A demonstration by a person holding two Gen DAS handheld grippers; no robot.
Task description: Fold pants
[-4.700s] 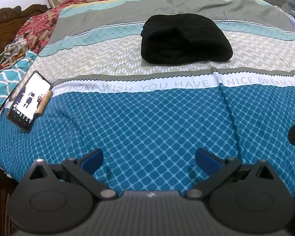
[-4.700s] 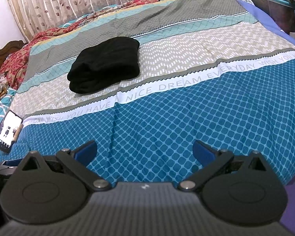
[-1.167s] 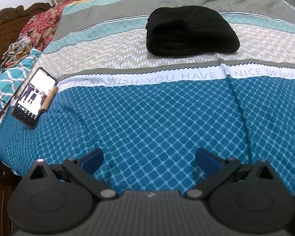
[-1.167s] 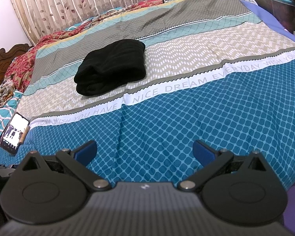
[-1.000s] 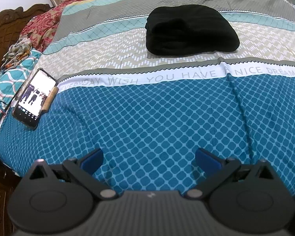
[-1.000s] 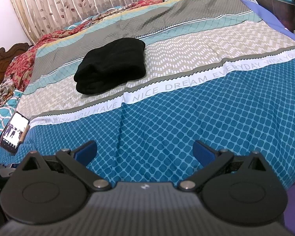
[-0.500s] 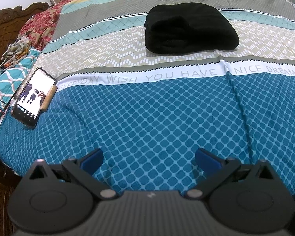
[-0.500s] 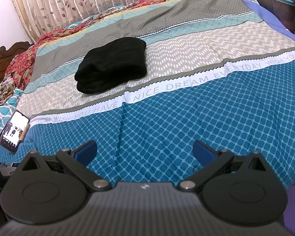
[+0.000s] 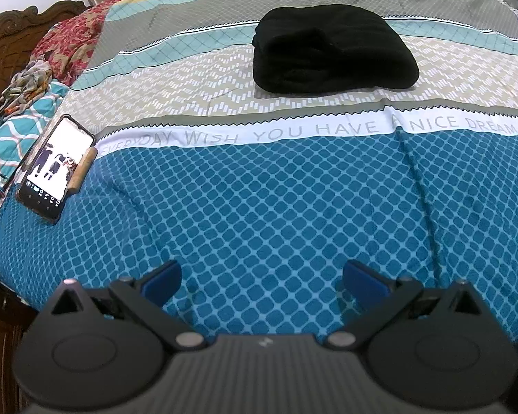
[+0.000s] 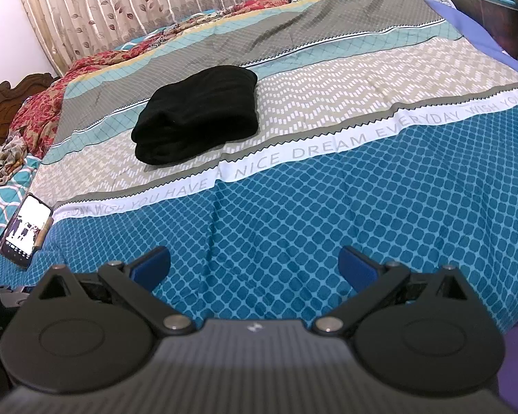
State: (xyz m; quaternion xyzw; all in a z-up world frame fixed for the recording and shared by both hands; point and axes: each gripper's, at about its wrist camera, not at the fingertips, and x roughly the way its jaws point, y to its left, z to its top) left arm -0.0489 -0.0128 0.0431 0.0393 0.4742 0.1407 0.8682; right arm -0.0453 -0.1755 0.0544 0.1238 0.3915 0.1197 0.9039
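A: What lies at the far left?
B: A phone [image 9: 53,169], screen lit, on the bedspread [image 9: 276,207] near its left edge.

A: And the pants [image 9: 331,48]?
B: Folded into a black bundle on the beige and grey stripes, past the lettered white band, well apart from both tools.

A: The left gripper [image 9: 261,281]?
B: Fingers spread wide, empty, over the blue diamonds.

A: The right gripper [image 10: 253,265]?
B: Equally wide, holding nothing.
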